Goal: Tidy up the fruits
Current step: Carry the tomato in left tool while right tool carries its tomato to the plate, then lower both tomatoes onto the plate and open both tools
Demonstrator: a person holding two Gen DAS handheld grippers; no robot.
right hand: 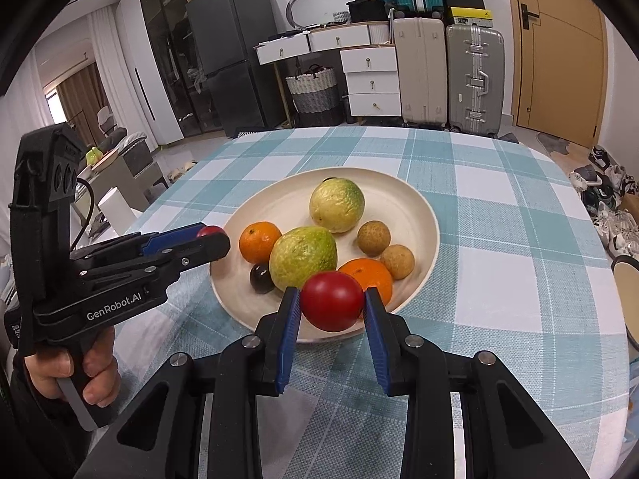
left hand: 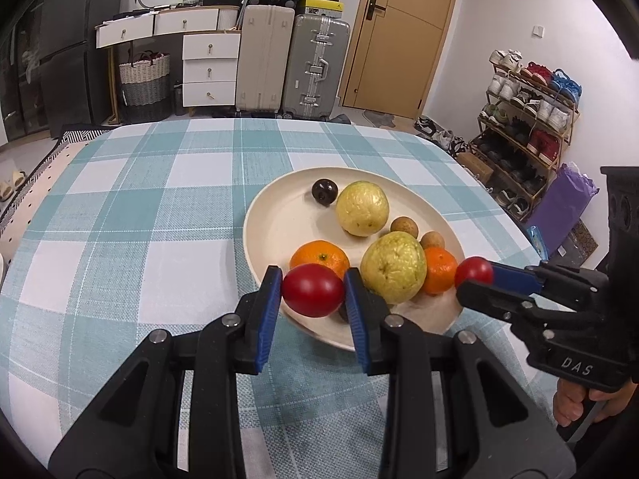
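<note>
Right up against the left wrist lens, the left gripper (left hand: 312,289) has its blue pads (left hand: 270,299) closed onto a red tomato (left hand: 312,289), held just above the near rim of the cream plate (left hand: 271,231); over on the other camera the right gripper (right hand: 331,301) is doing the very same with a second tomato (right hand: 332,300), pinched between its pads at the plate's near edge on that side. Both claws full, then, one red fruit apiece; the plate sits on the checked tablecloth (left hand: 131,215) and is already crowded.

In the dish: two yellow-green guavas (right hand: 302,256) and (right hand: 337,205), two mandarins (right hand: 259,241) and (right hand: 366,275), a pair of brown longans (right hand: 374,238), and a dark round fruit (right hand: 261,278) tucked beside the nearer guava; a second dark one (left hand: 324,191) shows at the far side in the left view.

Judging from this, the step is setting both tomatoes down among the rest; doing it well probably means choosing bare plate, and the open cream patch on the left gripper's side looks the best landing spot. Lower until the fruit touches before easing the pads apart, since a tomato will likely roll; the right one has little room by the mandarin, so a gentle, low release seems wise, and a soft squeeze to avoid bruising.
</note>
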